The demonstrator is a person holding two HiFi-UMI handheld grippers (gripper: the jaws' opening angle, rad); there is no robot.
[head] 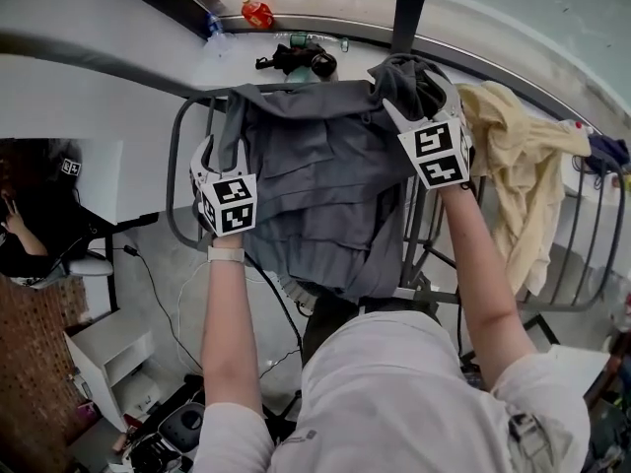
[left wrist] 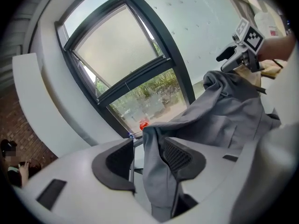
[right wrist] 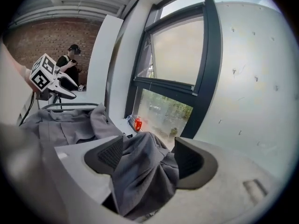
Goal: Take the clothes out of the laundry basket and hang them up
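the grey garment (head: pixel 315 175) lies draped over the rack (head: pixel 172 180) beside a hung cream garment (head: pixel 518 170), left gripper (left wrist: pixel 147 158) and right gripper (right wrist: pixel 149 158) parted, cloth loose between.

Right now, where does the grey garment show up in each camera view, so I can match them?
Head view: grey garment at centre, draped over the drying rack.
Left gripper view: lower centre to right, a fold between the parted jaws.
Right gripper view: lower left to centre, bunched between the parted jaws.
Shared landmark: red object on the windowsill, visible in all three.
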